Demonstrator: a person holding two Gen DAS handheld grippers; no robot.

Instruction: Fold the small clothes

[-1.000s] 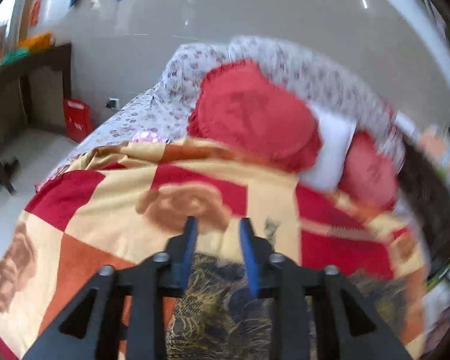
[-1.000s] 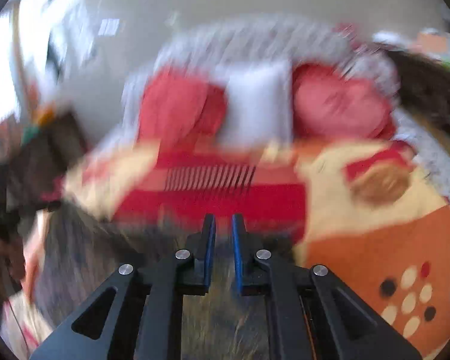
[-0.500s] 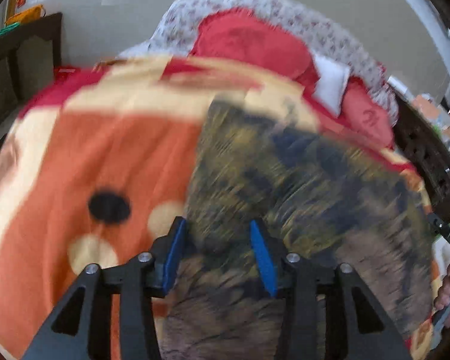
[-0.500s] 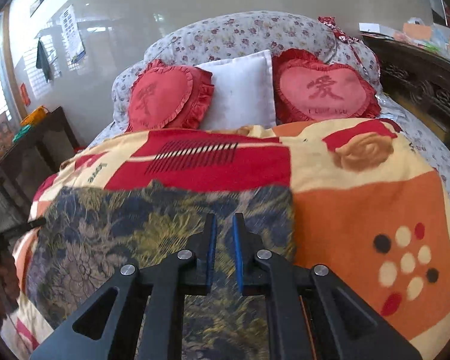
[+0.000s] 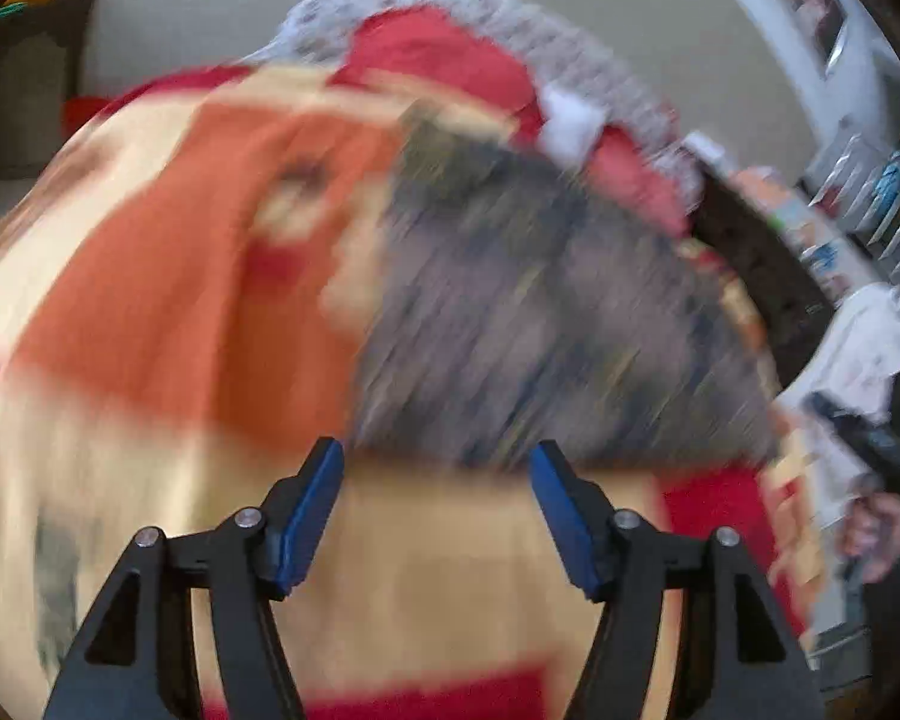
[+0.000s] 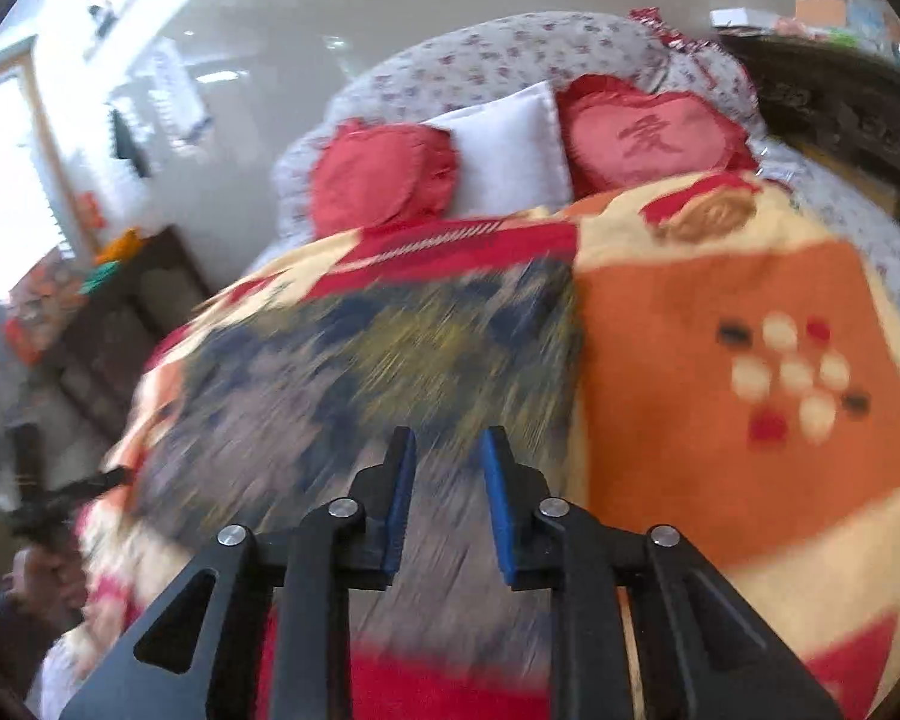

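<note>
Garment: dark floral-patterned cloth (image 6: 354, 372) lying flat on the checked red-orange blanket (image 6: 750, 300), frame centre.
Left gripper (image 5: 437, 462): just opening, empty, at the cloth's near edge.
Right gripper (image 6: 447, 450): just opening, empty, above the cloth.
Risk: fast approach may pinch blanket too.

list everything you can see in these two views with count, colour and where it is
patterned cloth: 1, dark blue, yellow and grey, spread flat on the blanket
blanket: 1, red, orange and cream, covering the bed
heart cushions: 2, red, at the head of the bed
pillow: 1, white, between the cushions
floral cover: 1, pale with small flowers, behind the cushions
dark table: 1, beside the bed
left gripper: 1, black with blue pads, open at the cloth's near edge, nothing between them
right gripper: 1, black with blue pads, open over the cloth, nothing gripped
</note>
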